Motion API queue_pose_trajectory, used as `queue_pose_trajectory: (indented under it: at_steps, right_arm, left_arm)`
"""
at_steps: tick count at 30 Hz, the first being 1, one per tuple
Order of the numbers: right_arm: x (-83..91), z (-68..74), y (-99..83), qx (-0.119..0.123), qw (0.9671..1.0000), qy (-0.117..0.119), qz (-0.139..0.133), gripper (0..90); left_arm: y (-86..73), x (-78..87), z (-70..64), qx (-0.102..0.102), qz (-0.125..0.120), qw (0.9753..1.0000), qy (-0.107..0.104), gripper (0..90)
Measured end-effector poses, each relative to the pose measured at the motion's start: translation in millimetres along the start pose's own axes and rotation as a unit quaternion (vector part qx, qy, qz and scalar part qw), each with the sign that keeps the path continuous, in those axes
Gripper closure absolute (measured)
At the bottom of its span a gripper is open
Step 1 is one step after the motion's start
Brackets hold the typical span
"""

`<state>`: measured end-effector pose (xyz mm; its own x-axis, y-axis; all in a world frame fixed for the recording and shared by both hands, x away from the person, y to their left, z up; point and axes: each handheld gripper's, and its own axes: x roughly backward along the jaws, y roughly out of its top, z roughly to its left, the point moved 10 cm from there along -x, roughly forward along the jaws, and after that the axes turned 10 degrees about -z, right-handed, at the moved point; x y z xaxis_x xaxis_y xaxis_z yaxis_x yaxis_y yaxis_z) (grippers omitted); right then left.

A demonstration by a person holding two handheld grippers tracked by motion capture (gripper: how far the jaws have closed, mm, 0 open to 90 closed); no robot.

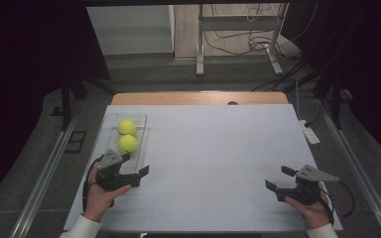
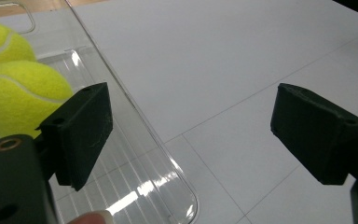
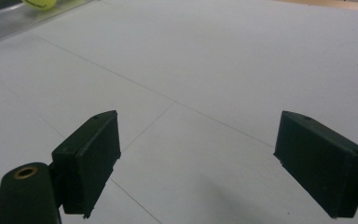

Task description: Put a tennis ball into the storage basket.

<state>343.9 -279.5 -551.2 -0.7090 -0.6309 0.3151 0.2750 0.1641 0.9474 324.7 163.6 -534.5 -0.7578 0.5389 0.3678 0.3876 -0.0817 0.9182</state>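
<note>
My left gripper (image 1: 135,165) fingers are spread, empty, straddling the clear tray (image 1: 140,119) rim; two tennis balls (image 1: 127,144) lie inside. My right gripper (image 1: 280,179) fingers are spread, empty, above the tabletop (image 1: 218,148).

Two tennis balls — yellow-green, fuzzy, pale curved seams. Both sit in a clear plastic tray (image 1: 142,130) at the table's left side. Near ball (image 1: 127,144) and far ball (image 1: 126,127) lie one behind the other, just beside or touching — cannot tell which.
</note>
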Motion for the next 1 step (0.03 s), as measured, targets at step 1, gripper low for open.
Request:
queue_pose_trajectory:
  at_steps: [1]
  right_arm:
    - [0.0,0.3,1.4,-0.003,1.0000,0.002,-0.003,14.5]
  left_arm:
    - [0.1,0.4,0.2,0.000,-0.001,1.0000,0.001,13.8]
